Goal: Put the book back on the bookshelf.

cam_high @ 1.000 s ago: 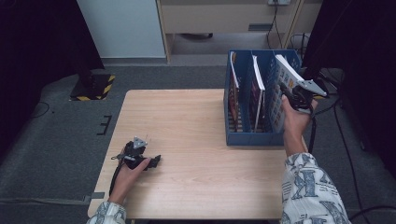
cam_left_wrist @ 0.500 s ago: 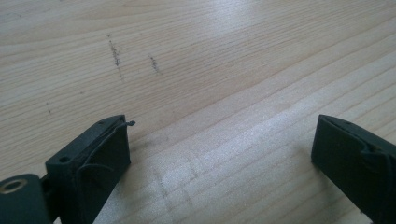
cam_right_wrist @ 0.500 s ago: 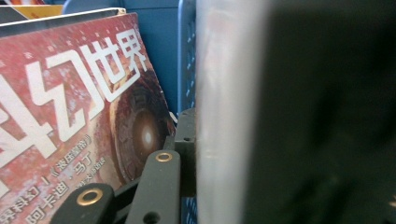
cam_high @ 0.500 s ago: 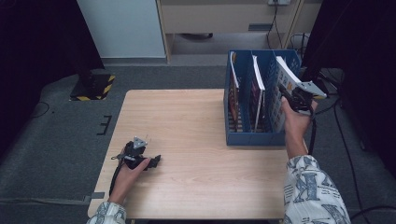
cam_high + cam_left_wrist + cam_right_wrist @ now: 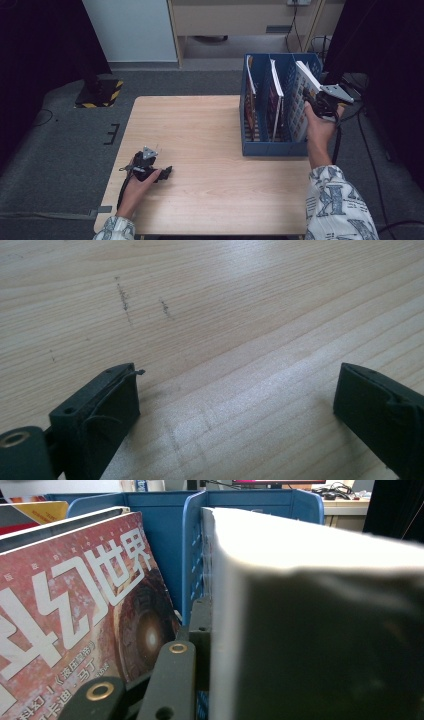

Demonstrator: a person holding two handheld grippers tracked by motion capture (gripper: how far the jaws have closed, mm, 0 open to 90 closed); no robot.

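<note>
A blue three-slot file rack (image 5: 272, 148) stands at the table's right side. My right gripper (image 5: 311, 101) is shut on a thick book (image 5: 301, 95) that leans in the rack's rightmost slot, its top sticking out above the rim. In the right gripper view the book's white page edge (image 5: 300, 545) is close up, with one black finger (image 5: 200, 625) pressed against its left face; the other jaw is hidden behind the book. My left gripper (image 5: 166, 173) rests low on the wooden table (image 5: 210, 130) near the front left, open (image 5: 237, 390) with bare wood between its jaws.
A red magazine (image 5: 75, 605) stands in the middle slot (image 5: 274, 100), and another magazine (image 5: 250, 92) in the left slot. Dark carpet surrounds the table, with a striped black-and-yellow base (image 5: 100, 92) at the back left and cabinets behind.
The book held by my right gripper has settled slightly lower and more upright in the rack's right slot. The left gripper has not moved.
</note>
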